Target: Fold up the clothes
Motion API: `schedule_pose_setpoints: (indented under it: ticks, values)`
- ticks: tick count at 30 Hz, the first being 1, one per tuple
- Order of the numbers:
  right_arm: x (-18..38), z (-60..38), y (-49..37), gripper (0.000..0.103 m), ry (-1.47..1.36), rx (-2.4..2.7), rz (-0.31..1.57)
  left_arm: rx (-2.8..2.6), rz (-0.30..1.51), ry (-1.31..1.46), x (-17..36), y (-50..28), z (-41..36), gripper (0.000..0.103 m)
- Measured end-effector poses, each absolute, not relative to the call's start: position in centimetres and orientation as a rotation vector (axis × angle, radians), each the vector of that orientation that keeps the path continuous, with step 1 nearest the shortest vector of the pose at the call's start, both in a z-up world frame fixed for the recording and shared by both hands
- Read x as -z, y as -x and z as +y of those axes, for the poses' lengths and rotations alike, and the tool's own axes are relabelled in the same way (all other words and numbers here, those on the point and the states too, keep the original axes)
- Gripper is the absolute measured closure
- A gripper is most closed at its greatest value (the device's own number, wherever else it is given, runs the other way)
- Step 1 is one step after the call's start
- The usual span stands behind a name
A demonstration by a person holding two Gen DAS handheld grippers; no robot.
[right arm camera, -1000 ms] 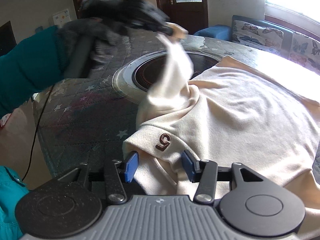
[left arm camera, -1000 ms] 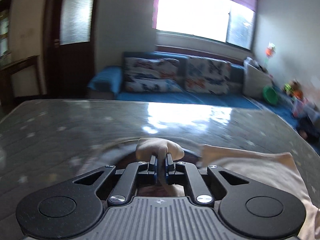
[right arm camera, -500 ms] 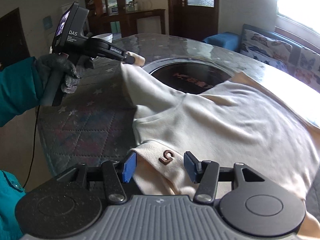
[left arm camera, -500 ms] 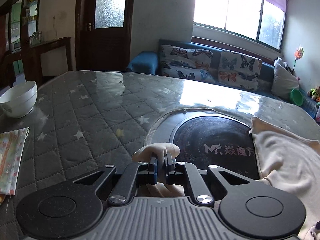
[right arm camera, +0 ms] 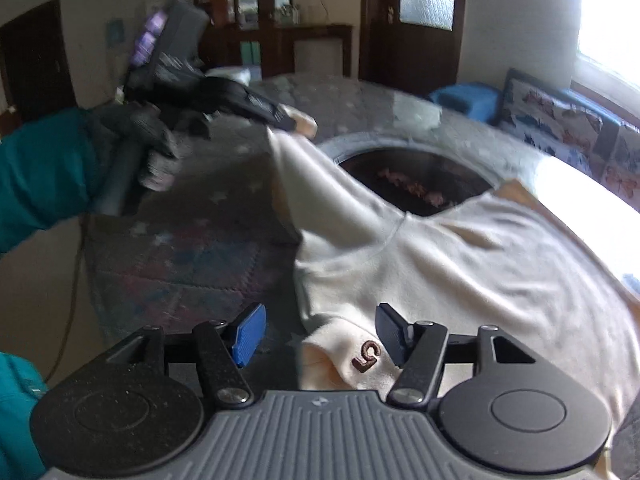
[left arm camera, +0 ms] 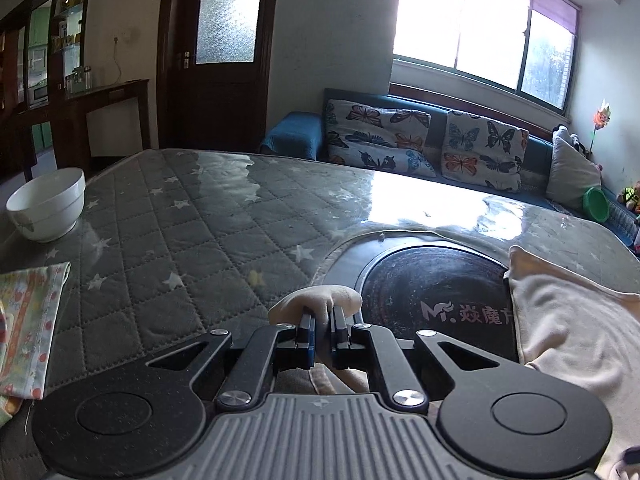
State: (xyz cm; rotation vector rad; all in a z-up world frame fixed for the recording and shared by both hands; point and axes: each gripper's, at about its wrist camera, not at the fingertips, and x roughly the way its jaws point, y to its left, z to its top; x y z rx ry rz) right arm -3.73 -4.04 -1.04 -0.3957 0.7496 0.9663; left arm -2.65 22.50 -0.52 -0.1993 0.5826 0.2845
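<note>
Nearest, the right gripper (right arm camera: 320, 334) hovers with jaws spread wide over the cream sweater's (right arm camera: 460, 264) collar, where a brown "5" (right arm camera: 366, 360) is stitched; neither pad touches the cloth. Beyond it the sweater lies flat on the quilted, star-patterned table (left arm camera: 180, 240), partly covering the dark round cooktop (left arm camera: 432, 280) set into it. Further left, a gloved hand (right arm camera: 156, 148) in a teal sleeve (right arm camera: 44, 180) holds the left gripper (left arm camera: 322, 332), jaws pinched tight on the sleeve cuff (left arm camera: 316, 300), lifting it off the table. A white bowl (left arm camera: 46, 204) stands at the table's far-left edge, and a blue sofa (left arm camera: 296, 136) with butterfly cushions (left arm camera: 378, 136) sits under the window (left arm camera: 480, 24).
</note>
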Motion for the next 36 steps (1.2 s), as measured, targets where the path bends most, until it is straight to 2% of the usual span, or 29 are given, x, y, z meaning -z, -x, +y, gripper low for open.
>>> schedule_pose_setpoints:
  ticks: [4,5,6,9,12,16,22,25,27,30,32,36]
  values:
    - [2.2,-3.4,3.1,0.064,0.398,-0.958,0.778,-0.303,0.572,0.212,0.3,3.4,23.2,0.095]
    - [2.1,-3.3,3.1,0.077,0.393,-0.967,0.779,-0.308,0.567,0.216,0.2,3.7,23.5,0.095]
    - [2.0,-3.3,3.2,0.085,0.387,-0.980,0.784,-0.315,0.562,0.220,0.2,4.0,23.8,0.095]
    - [1.9,-3.2,4.1,0.088,0.408,-1.035,0.787,-0.333,0.552,0.240,0.1,5.3,24.7,0.095]
    - [1.8,-3.0,5.5,0.088,0.435,-1.117,0.794,-0.354,0.552,0.257,0.3,7.5,25.6,0.095]
    - [1.7,-2.8,7.1,0.086,0.471,-1.172,0.786,-0.418,0.579,0.270,1.2,10.2,27.0,0.088]
    - [1.7,-2.5,7.8,0.069,0.499,-1.201,0.773,-0.518,0.620,0.283,2.1,13.5,28.5,0.087]
    - [1.8,-2.3,7.9,0.066,0.502,-1.209,0.770,-0.557,0.636,0.285,2.5,14.8,29.1,0.076]
    - [1.9,-2.2,7.8,0.061,0.494,-1.210,0.773,-0.532,0.631,0.266,2.3,14.6,28.5,0.058]
    - [2.0,-1.9,7.9,0.058,0.484,-1.207,0.774,-0.516,0.637,0.249,2.4,13.2,28.0,0.056]
    - [1.9,-2.0,8.2,0.051,0.481,-1.205,0.771,-0.509,0.643,0.240,2.6,12.1,27.8,0.055]
    - [1.7,-2.4,8.2,0.050,0.469,-1.194,0.768,-0.555,0.693,0.198,3.5,10.0,28.1,0.053]
